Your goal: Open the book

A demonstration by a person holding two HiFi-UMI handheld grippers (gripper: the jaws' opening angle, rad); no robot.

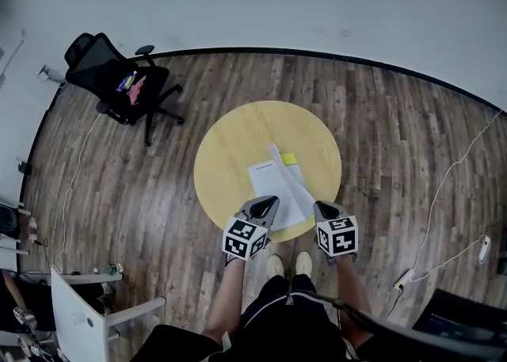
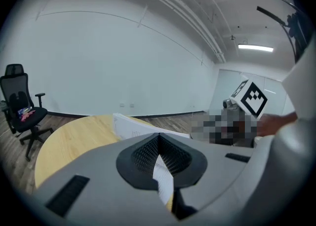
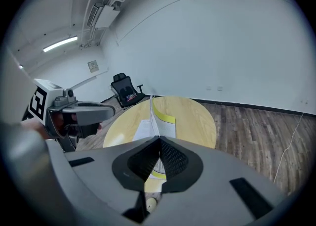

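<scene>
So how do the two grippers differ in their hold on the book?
The left gripper holds the book at its left side, the right gripper at its right side. The left gripper pinches plain white pages; the right gripper pinches a yellow-striped leaf. Both are shut on paper.

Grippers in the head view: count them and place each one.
2. The left gripper grips the book's near left edge; the right gripper grips its near right edge, both above the table's near rim. None looks hidden.
</scene>
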